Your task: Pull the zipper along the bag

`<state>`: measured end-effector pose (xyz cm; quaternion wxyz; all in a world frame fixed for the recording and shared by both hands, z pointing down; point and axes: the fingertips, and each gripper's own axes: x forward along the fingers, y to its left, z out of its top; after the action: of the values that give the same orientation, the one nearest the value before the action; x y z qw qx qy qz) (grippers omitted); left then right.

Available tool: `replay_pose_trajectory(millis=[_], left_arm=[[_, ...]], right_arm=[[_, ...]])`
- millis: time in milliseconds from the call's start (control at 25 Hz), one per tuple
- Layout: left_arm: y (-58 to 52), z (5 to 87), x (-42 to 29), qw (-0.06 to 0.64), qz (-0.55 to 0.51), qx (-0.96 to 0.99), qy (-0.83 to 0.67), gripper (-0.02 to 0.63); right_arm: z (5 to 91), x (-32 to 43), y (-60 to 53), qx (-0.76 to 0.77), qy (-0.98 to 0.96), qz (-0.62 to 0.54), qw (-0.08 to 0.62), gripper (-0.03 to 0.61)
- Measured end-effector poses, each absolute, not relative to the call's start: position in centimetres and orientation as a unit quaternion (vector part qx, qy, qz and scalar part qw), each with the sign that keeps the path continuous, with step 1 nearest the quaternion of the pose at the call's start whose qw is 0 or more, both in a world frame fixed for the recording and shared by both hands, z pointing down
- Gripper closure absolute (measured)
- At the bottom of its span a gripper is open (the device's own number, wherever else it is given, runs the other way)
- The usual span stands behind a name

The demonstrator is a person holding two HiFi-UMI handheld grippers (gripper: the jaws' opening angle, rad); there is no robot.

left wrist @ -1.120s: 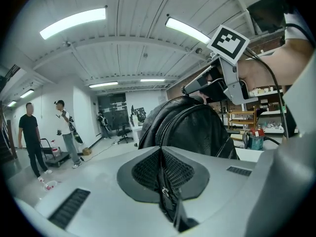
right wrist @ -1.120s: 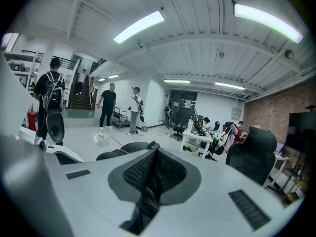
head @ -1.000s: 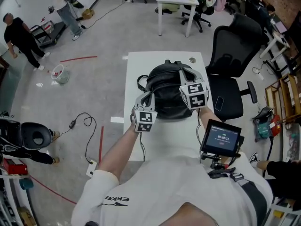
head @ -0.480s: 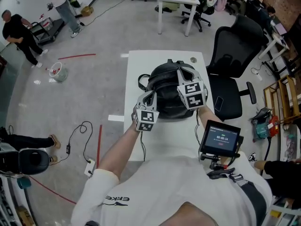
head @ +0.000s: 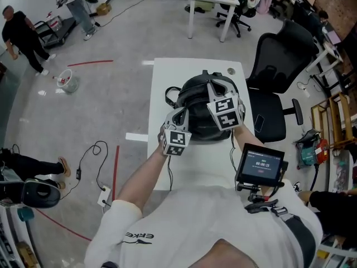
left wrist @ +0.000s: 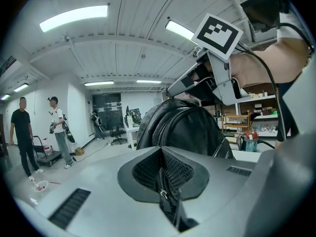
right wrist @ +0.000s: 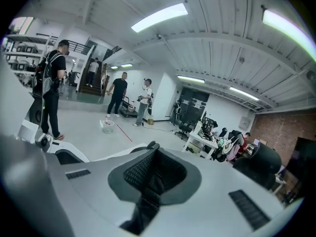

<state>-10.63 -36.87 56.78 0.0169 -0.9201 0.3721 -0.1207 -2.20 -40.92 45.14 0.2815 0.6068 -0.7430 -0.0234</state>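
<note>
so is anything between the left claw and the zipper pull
Nothing visible. The left claw is shut on the pull itself. The zipper track running up the bag looks clear from here; the right claw grips the bag near its top.

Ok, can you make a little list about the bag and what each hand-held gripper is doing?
bag: black backpack, sitting on the white table
left hand-held gripper: shut on the zipper pull
right hand-held gripper: shut on a black strap of the backpack
how far the zip is open: cannot tell from here
</note>
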Motion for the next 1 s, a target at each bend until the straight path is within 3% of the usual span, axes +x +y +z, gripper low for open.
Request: replay_pose_trajectory(millis=[1000], left_arm=[[-37.7,57.4,-10.8,0.004,-0.103,-0.925,0.365,0.611]], right_arm=[[47.8,-7.6,-43.5,0.517,-0.745,-0.077,0.414,0.560]])
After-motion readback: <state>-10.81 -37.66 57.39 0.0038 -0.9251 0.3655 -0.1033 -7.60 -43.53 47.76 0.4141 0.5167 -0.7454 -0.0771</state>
